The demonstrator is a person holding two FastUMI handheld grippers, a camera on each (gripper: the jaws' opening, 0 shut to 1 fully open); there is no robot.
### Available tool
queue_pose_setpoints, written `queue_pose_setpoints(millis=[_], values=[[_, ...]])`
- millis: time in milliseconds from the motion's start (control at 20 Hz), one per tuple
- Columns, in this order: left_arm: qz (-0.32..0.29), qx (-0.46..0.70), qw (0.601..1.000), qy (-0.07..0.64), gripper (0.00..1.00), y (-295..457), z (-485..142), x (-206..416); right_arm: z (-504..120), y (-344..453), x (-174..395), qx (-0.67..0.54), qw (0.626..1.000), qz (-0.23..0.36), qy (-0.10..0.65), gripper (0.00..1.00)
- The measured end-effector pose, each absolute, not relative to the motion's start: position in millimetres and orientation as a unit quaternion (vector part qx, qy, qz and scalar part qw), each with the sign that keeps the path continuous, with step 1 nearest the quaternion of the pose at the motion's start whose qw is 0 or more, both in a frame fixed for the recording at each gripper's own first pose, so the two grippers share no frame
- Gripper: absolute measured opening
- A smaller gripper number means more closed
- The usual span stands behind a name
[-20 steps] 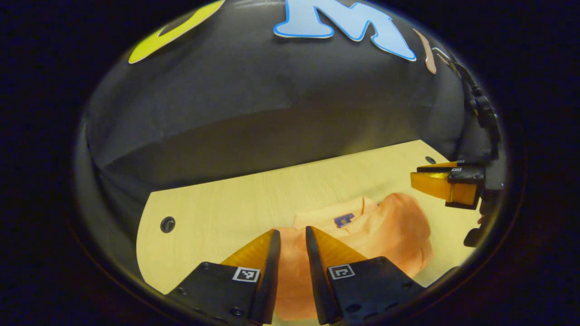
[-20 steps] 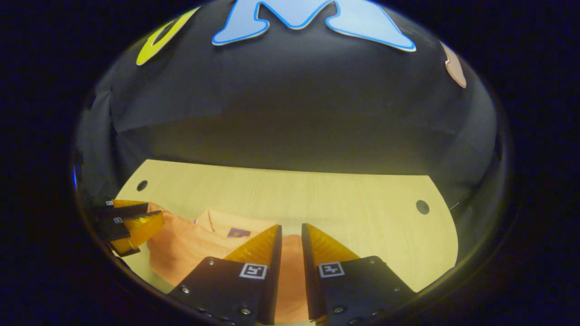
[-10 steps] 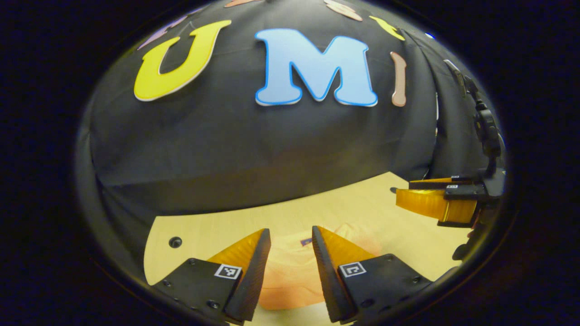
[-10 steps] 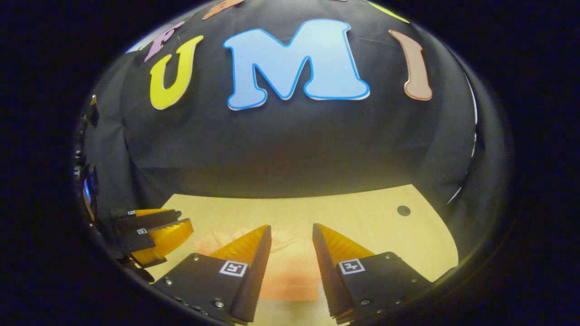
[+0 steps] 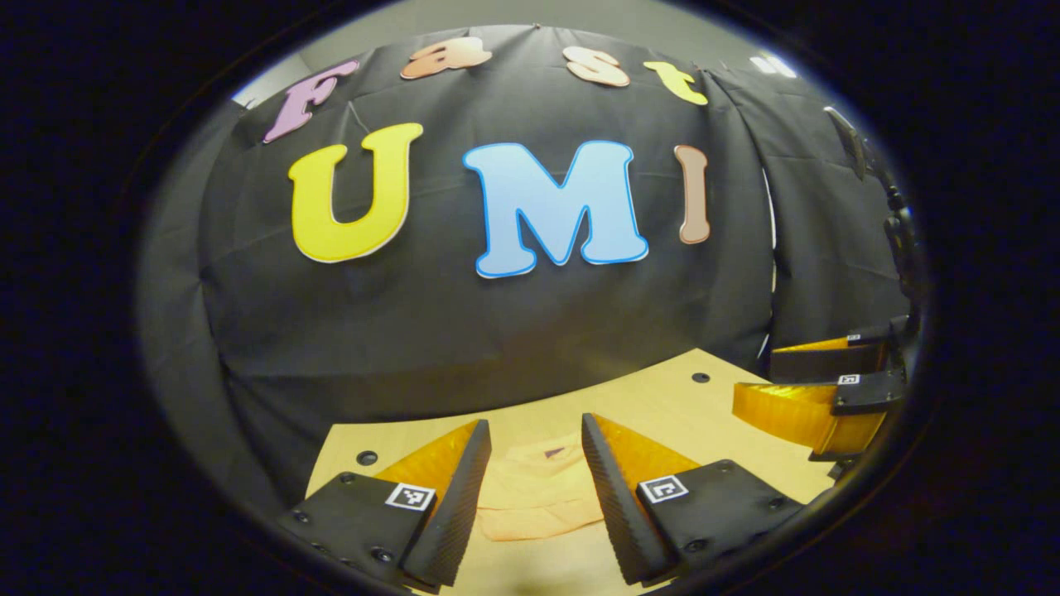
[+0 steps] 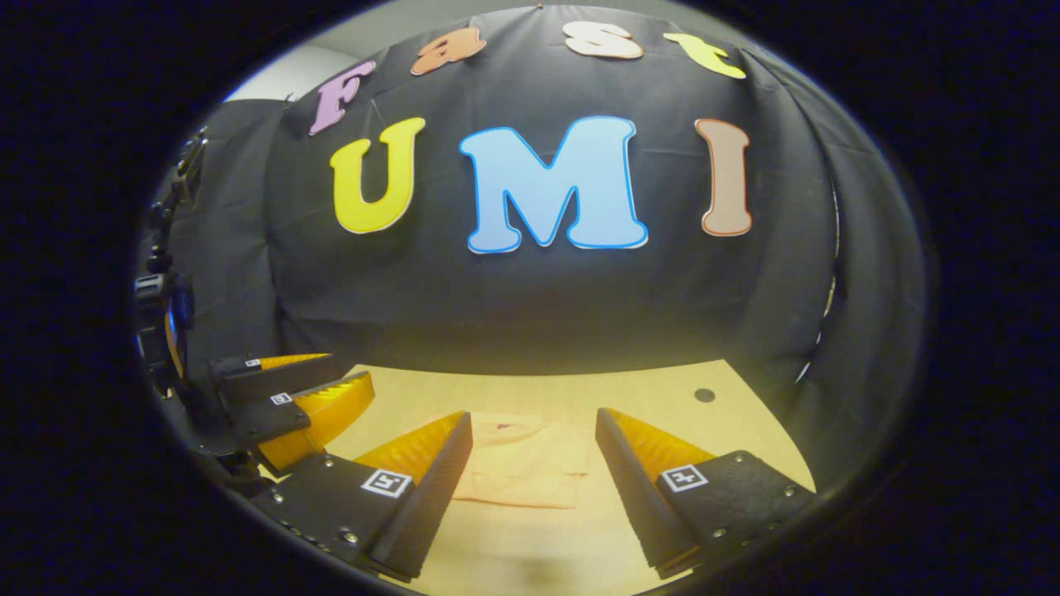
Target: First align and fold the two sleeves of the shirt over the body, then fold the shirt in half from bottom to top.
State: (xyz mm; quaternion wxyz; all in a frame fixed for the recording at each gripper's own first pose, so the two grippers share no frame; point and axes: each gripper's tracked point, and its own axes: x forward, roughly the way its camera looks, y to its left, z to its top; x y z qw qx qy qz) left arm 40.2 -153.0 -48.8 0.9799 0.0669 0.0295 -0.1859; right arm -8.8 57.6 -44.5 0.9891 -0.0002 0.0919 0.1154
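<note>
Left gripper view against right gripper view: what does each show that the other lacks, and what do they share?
Left gripper view: the right gripper, open, at its right edge. Right gripper view: the left gripper, open, at its left edge. Both: the folded shirt lying on the table, seen between that view's own spread fingers, untouched.
</note>
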Motion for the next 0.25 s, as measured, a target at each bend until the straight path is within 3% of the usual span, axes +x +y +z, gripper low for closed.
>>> queue_pose_setpoints(millis=[50, 150, 250], values=[[-0.183, 0.066, 0.981, 0.023, 0.81, -149, -45, 30, -41, 60, -17, 0.001, 0.989, 0.118, 0.088, 0.94], [-0.175, 0.071, 0.982, 0.01, 0.8, -141, -34, 15, -36, 65, -30, 0.007, 0.989, 0.126, 0.078, 0.89], [-0.17, 0.079, 0.982, -0.003, 0.75, -137, -24, 2, -32, 67, -36, 0.012, 0.989, 0.13, 0.074, 0.94]])
